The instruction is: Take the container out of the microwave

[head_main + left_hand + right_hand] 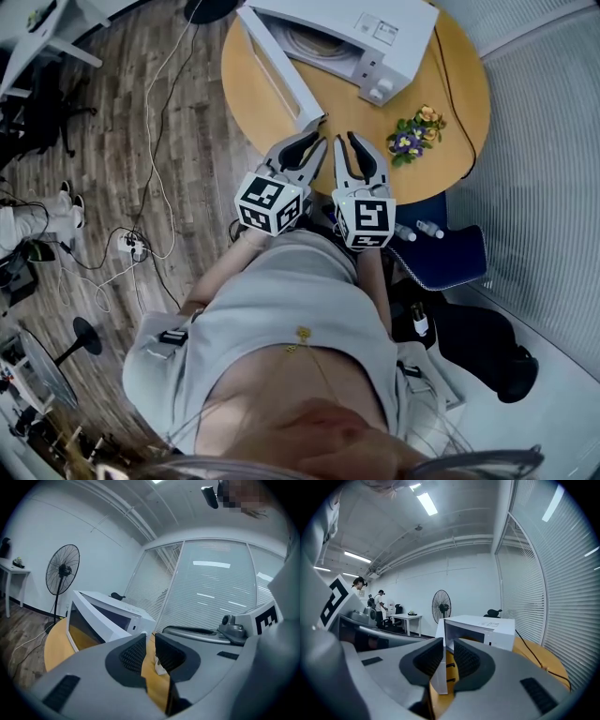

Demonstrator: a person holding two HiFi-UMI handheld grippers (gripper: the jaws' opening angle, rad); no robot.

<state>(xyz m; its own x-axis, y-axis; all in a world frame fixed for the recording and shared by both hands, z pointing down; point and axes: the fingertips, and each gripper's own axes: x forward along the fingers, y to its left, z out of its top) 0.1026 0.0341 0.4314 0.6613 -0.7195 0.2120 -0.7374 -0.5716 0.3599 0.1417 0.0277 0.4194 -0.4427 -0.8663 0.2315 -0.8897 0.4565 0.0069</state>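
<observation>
The white microwave [394, 37] stands at the far side of the round wooden table [469, 103], its door [281, 75] swung wide open toward me. Inside the cavity a pale round shape [305, 42] shows; whether it is the container or the turntable I cannot tell. My left gripper [317, 131] and right gripper [345, 139] sit side by side over the table's near edge, pointing at the microwave and short of it. The left gripper [150, 641] has a narrow gap with nothing in it. The right gripper [448, 646] also stands slightly apart and empty, the door's edge [439, 677] beyond.
A small bunch of purple and orange flowers [417, 131] lies on the table right of the grippers. A black cable [450, 94] runs along the table's right side. A blue chair [441, 253] with small bottles stands below. A floor fan [62, 571] stands behind; cables [131, 246] lie on the floor.
</observation>
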